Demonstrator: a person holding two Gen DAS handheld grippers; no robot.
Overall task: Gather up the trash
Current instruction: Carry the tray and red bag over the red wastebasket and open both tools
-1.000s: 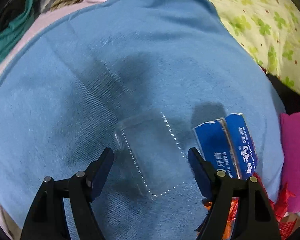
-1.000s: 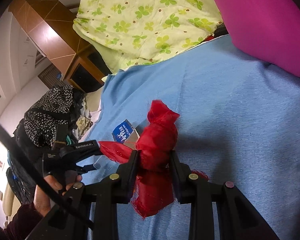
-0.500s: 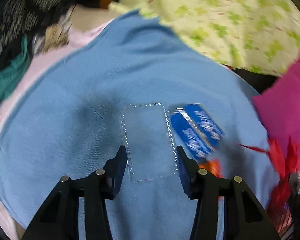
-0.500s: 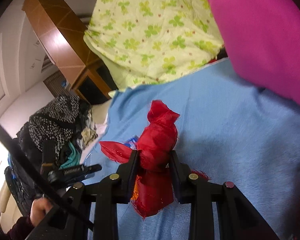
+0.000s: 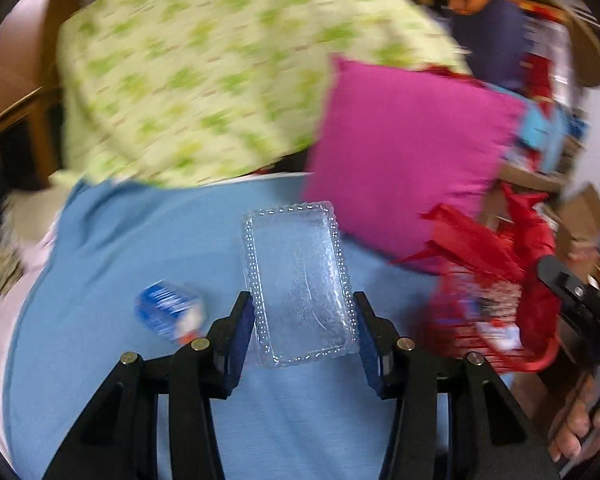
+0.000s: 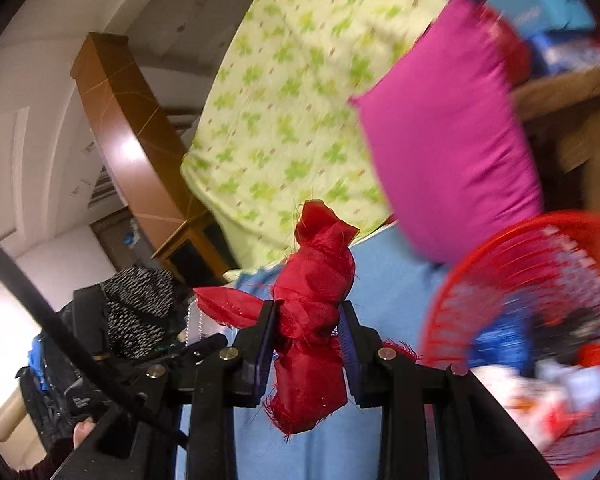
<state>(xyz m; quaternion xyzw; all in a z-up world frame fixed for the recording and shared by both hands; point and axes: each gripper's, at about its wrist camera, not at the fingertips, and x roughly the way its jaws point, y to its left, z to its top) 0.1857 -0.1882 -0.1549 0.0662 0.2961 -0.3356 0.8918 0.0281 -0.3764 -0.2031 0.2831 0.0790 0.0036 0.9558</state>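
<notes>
My left gripper (image 5: 302, 320) is shut on a clear plastic tray lid (image 5: 298, 280) and holds it lifted above the blue bed cover (image 5: 112, 360). A blue and white carton (image 5: 168, 312) lies on the cover to the lower left of the lid. My right gripper (image 6: 308, 328) is shut on a crumpled red cloth scrap (image 6: 312, 312), which also shows in the left wrist view (image 5: 484, 240). A red mesh basket (image 6: 540, 320) holding several scraps is at the right, beside the right gripper; it also shows in the left wrist view (image 5: 496, 316).
A magenta pillow (image 5: 404, 160) and a green-patterned quilt (image 5: 220, 72) lie at the back of the bed. Dark bags and clothes (image 6: 136, 308) are piled at the left. Wooden furniture (image 6: 124, 120) stands behind.
My left gripper closed on the clear lid and lifted it, swinging right toward the basket. My right gripper, still holding the red scrap, moved toward the red basket, which came into view.
</notes>
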